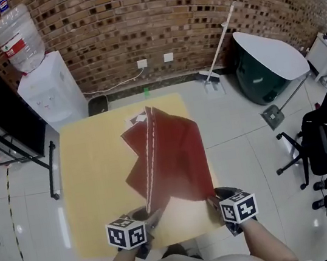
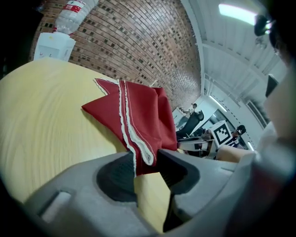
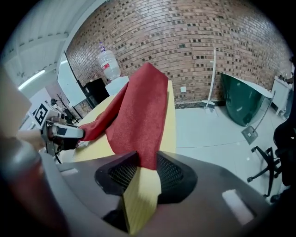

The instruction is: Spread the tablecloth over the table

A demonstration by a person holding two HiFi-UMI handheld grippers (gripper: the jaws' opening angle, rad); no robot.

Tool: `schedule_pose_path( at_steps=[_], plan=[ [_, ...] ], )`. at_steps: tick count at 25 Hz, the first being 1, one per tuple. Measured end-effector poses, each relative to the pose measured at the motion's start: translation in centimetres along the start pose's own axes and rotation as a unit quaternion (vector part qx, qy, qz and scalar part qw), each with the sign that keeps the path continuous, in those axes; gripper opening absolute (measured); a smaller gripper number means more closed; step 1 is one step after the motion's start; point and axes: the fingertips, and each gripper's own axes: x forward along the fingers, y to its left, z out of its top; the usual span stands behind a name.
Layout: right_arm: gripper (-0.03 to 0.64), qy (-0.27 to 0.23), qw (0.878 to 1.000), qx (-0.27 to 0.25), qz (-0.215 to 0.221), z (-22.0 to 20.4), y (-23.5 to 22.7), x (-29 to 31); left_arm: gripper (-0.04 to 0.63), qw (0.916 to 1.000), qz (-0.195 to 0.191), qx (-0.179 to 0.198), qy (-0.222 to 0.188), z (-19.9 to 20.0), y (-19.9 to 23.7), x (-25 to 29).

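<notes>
Red tablecloth [image 1: 171, 156] is bunched and folded on the yellow table [image 1: 92, 187], lying from mid-table to the near edge. A white-trimmed hem runs down its left side and a white underside shows at the far corner. Most of the tabletop is uncovered.

Left gripper [image 1: 152, 216] is at the near-left corner of the cloth. In the left gripper view the trimmed corner [image 2: 138, 115] sits between the jaws of the left gripper [image 2: 147, 162], which stand part-way closed with the pads against the fabric. It looks like a real pinch, though the left pad's contact is hard to confirm from this angle.

Right gripper [image 1: 213, 202] is at the near-right corner. The right gripper view shows the cloth [image 3: 138, 106] filling the gap in the right gripper [image 3: 147, 166], jaws part-way closed and clamped on it. The fabric rises from there in a taut fold.

Both grippers are at the near table edge, well apart, with the cloth between them.

Around it: water dispenser [image 1: 50, 92] with its bottle [image 1: 18, 39] far left, brick wall [image 1: 164, 16] behind, office chair [image 1: 320, 145] to the right.
</notes>
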Motion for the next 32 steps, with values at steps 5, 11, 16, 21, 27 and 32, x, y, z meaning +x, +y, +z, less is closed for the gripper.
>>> schedule_pose_path(
  at_steps=[5,11,16,21,27,32],
  plan=[
    [0.061,0.003,1.000,0.002,-0.018,-0.2,-0.6,0.1,0.037,0.9999,0.013,0.004,-0.007,0.2,0.2,-0.1],
    [0.015,-0.001,1.000,0.026,-0.008,-0.1,-0.2,0.2,0.023,0.9998,0.015,0.009,-0.005,0.4,0.0,-0.1],
    [0.014,-0.013,0.999,0.029,0.001,0.5,0.3,-0.8,0.020,0.9995,0.023,0.017,-0.015,1.1,-0.2,-1.0],
    [0.012,-0.026,0.999,0.023,0.005,1.1,1.1,-2.2,0.018,0.9979,0.047,0.025,-0.038,1.9,-0.2,-2.3],
    [0.012,-0.059,0.998,0.002,0.007,2.3,2.4,-5.0,0.017,0.9944,0.061,0.044,-0.074,3.0,-1.7,-4.8],
    [0.011,-0.084,0.996,-0.004,0.015,2.5,3.3,-7.7,0.017,0.9908,0.084,0.052,-0.093,2.4,-2.6,-7.1]
  ],
)
